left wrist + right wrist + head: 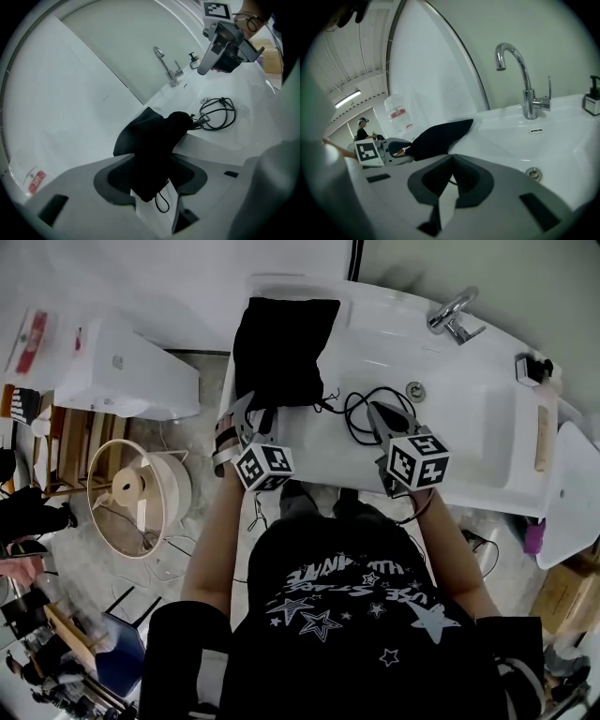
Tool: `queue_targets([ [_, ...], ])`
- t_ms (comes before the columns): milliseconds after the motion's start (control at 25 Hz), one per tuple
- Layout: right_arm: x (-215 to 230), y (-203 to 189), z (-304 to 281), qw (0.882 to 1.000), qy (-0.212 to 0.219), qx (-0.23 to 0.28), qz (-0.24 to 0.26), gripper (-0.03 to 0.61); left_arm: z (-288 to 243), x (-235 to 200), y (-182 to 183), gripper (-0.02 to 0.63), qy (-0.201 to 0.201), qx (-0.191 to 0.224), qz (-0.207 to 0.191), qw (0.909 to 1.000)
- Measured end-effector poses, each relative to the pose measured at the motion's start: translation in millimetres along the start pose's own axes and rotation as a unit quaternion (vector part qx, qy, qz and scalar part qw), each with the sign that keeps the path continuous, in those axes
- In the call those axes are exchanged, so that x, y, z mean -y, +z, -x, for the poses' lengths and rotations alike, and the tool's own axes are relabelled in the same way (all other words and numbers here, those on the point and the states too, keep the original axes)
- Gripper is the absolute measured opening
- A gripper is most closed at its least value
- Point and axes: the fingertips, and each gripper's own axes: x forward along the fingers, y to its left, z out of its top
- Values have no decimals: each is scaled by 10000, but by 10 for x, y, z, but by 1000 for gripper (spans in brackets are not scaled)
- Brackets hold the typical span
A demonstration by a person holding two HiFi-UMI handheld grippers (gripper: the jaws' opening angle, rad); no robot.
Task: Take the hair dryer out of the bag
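Bag: black, lay on the left rim of the sink. Hair dryer unseen, judged inside; its cord trailed right into the sink. Left gripper pinched the bag's near end. Right gripper was pressed together on the cord. Handling: bag needed firm anchoring, cord a slow, straight pull.

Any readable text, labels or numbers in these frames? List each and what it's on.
Nothing reads cleanly enough to quote.
T-shirt print: white stylised lettering among stars, upside down in the head view, not legible.
Red label on a white container: too small and blurred to read.
Marker cubes: black-and-white square code patterns, no letters or digits.
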Motion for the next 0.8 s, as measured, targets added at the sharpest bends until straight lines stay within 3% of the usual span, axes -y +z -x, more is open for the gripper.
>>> queue_targets([
  [360, -73, 29, -65, 9999, -101, 55, -67, 6, -29, -232, 152, 44, 46, 220, 2, 9997],
  [560, -161, 14, -104, 10000, -62, 38, -66, 6, -40, -244, 202, 28, -345, 226, 140, 9991],
  [800, -459, -150, -262, 9980, 319, -315, 449, 6, -17, -275, 362, 25, -930, 355, 467, 9939],
])
